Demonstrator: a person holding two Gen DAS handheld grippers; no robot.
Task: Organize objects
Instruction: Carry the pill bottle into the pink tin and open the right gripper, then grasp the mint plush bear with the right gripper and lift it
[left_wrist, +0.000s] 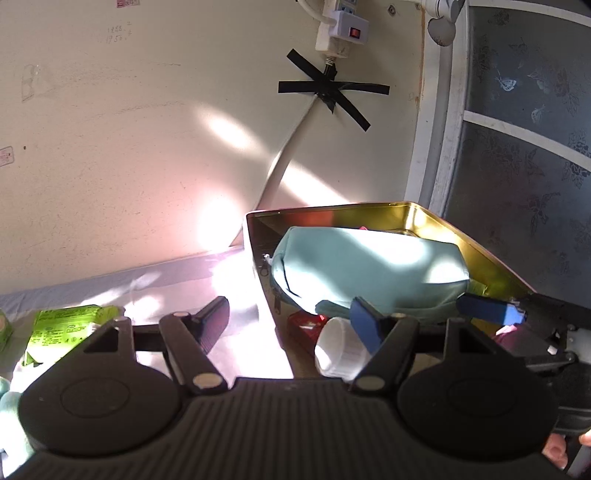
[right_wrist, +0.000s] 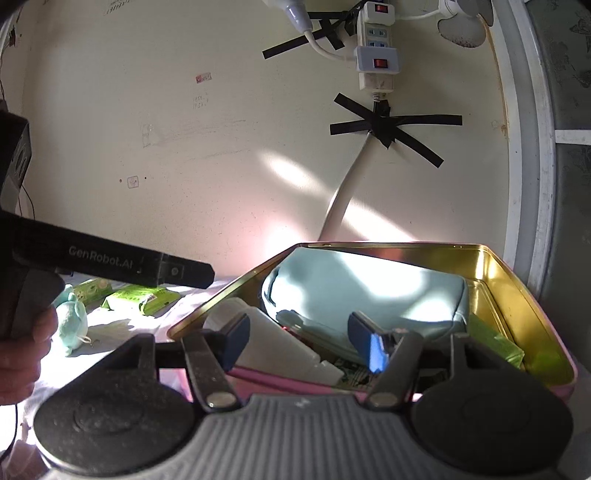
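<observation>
A gold-lined tin (right_wrist: 517, 291) with a pink outside holds a teal zip pouch (right_wrist: 362, 288), a white bottle (right_wrist: 273, 347) lying on its side and a green packet (right_wrist: 495, 339). My right gripper (right_wrist: 301, 341) hovers open over the tin's near edge. The bottle lies below and between its blue pads, and nothing is gripped. In the left wrist view, my left gripper (left_wrist: 288, 321) stands open and empty astride the tin's (left_wrist: 424, 218) left wall. The bottle's cap (left_wrist: 340, 350) sits beside its right finger. The pouch (left_wrist: 369, 266) lies just beyond.
Green packs (right_wrist: 144, 299) and a small teal plush toy (right_wrist: 72, 325) lie on the white sheet left of the tin. A hand (right_wrist: 22, 343) holds the left gripper's black body (right_wrist: 110, 258). Behind are a cream wall, a taped cable (right_wrist: 384, 125), a power strip (right_wrist: 376, 55) and a window frame (right_wrist: 535, 147).
</observation>
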